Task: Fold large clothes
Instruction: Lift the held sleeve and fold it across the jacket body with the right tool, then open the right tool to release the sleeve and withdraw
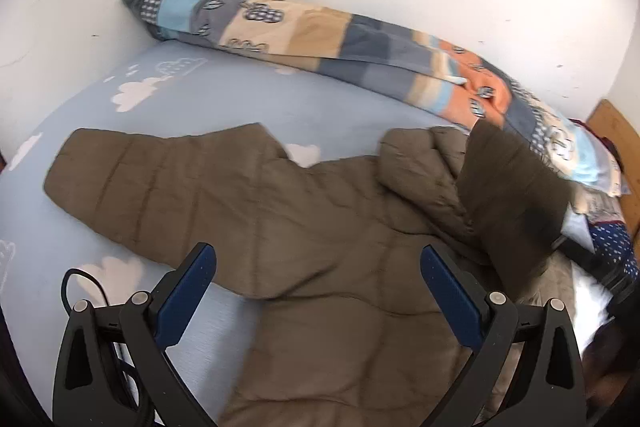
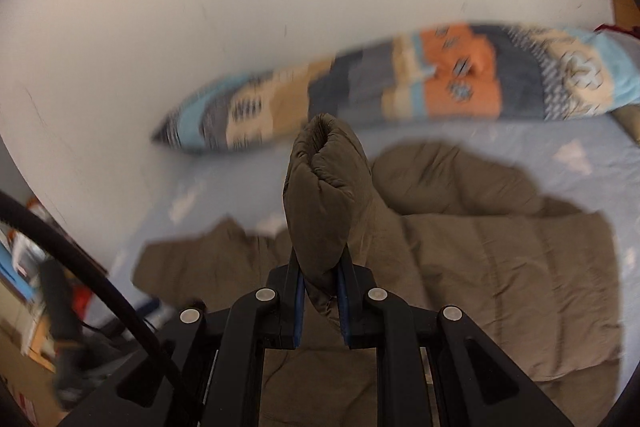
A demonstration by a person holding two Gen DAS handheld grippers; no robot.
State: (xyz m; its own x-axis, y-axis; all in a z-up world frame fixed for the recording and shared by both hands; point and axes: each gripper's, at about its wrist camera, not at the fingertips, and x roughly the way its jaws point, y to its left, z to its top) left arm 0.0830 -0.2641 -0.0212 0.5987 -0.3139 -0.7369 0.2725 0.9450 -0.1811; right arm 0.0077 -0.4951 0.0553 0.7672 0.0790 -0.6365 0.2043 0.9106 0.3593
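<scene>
On the pale blue bed sheet (image 1: 248,99), a brown quilted jacket (image 1: 304,211) lies spread out, with a patchwork pillow (image 1: 320,35) along the white wall behind it. The right gripper (image 2: 322,279) is clamped on a jacket sleeve (image 2: 324,195), lifted above the rest. The left gripper (image 1: 318,267) hangs over the jacket, jaws wide apart and holding nothing.

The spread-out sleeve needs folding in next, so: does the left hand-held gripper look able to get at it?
Probably yes. The left hand-held gripper is open and empty above the jacket, and nothing lies over the flat sleeve.
</scene>
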